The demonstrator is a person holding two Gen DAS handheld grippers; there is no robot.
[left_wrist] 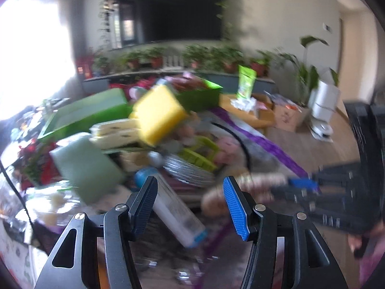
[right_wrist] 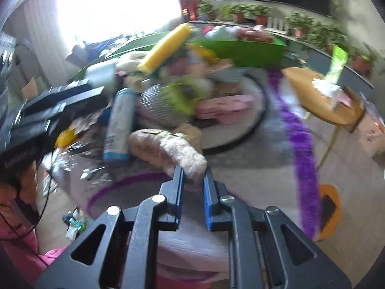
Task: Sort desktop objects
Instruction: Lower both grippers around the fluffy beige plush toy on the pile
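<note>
Left wrist view: the left tool (left_wrist: 190, 204) stands half open and empty over the bottle (left_wrist: 176, 214) at lower centre. Blur hides whether the pads touch it; closing now could roll it off the tabletop (left_wrist: 115, 200).

Right wrist view: the right tool (right_wrist: 193, 180), low centre, is clamped on the fluffy slipper (right_wrist: 168, 148). It holds only the fluffy edge, so the slipper may slip free. Blur smears the pile behind.
</note>
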